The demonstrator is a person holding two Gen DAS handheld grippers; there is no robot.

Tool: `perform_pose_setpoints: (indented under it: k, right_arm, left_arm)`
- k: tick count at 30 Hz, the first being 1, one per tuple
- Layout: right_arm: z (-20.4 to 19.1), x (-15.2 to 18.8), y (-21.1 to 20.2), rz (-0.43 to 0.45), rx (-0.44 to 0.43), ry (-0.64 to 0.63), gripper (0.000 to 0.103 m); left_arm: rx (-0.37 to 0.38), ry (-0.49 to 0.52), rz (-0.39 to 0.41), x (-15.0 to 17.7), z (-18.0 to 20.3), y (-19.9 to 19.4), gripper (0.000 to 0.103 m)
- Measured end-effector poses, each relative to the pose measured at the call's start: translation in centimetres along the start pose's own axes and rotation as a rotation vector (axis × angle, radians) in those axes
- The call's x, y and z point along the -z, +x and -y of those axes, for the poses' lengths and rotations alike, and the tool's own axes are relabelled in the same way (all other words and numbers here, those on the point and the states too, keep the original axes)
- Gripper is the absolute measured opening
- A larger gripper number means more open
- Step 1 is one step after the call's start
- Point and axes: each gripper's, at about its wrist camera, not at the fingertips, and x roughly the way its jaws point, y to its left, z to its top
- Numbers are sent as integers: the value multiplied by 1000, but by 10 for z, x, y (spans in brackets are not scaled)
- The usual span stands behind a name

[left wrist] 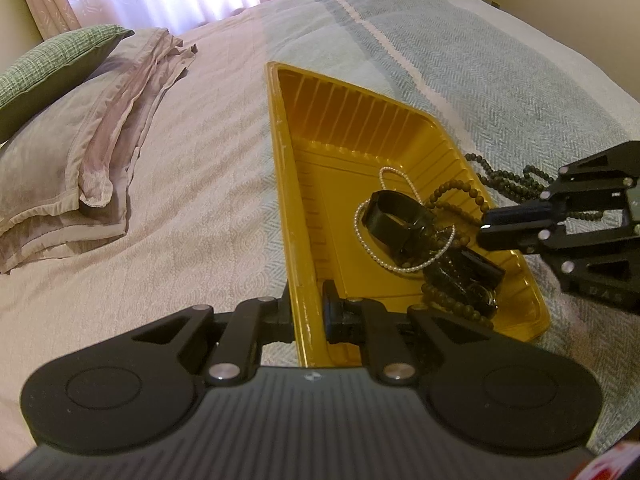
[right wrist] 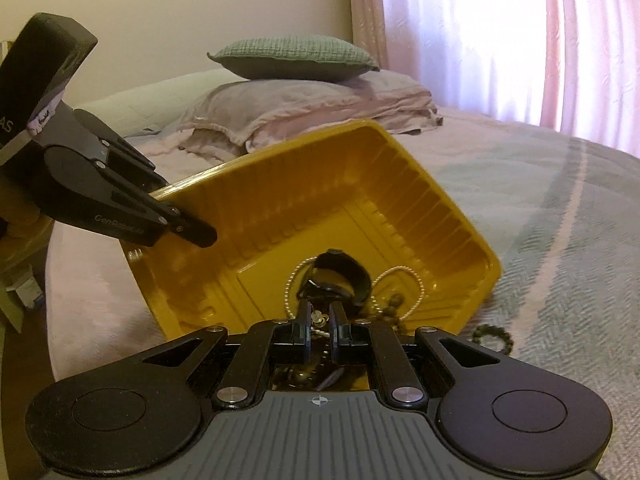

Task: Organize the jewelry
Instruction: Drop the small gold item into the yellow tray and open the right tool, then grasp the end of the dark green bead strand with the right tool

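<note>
A yellow plastic tray (left wrist: 280,128) (right wrist: 400,184) lies on the bed. My left gripper (left wrist: 308,314) (right wrist: 200,236) is shut on its near rim. Inside the tray are a black watch-like band (left wrist: 396,220) (right wrist: 340,268), a pearl necklace (left wrist: 372,248) (right wrist: 416,284) and a second black piece (left wrist: 468,276). A string of dark beads (left wrist: 452,192) hangs over the tray's right rim onto the blanket (right wrist: 492,334). My right gripper (left wrist: 486,226) (right wrist: 320,332) hovers over that side of the tray. It is shut on a small silver piece (right wrist: 318,317).
A lilac pillow (left wrist: 60,168) (right wrist: 304,108) and a green cushion (left wrist: 52,64) (right wrist: 292,60) lie at the head of the bed. A blue-grey striped blanket (left wrist: 480,80) covers the bed to the right of the tray. Pink curtains hang behind.
</note>
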Motion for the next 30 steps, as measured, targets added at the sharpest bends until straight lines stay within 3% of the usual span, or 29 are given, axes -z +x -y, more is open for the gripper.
perform_pose_setpoints:
  k: [11, 12, 15, 16, 22, 26, 30]
  right_arm:
    - [2, 3, 5, 9, -49, 40, 10]
    - [4, 3, 3, 12, -57, 59, 17]
    - [17, 2, -11, 69, -29, 114, 58]
    - [22, 2, -18, 95, -18, 130, 59]
    - [67, 13, -68, 170, 170, 208, 59]
    - [105, 29, -102, 160, 298, 265, 59]
    - [127, 49, -121, 122, 358, 286, 59]
  left_arm:
    - [1, -6, 2, 0, -1, 1, 10]
    - [2, -6, 2, 0, -1, 0, 10]
    - [2, -6, 4, 1, 0, 0, 10]
    - [3, -8, 4, 1, -1, 0, 10]
    - [4, -11, 5, 1, -1, 0, 10]
    - [1, -8, 5, 1, -1, 0, 10]
    - [-1, -9, 6, 0, 0, -1, 10]
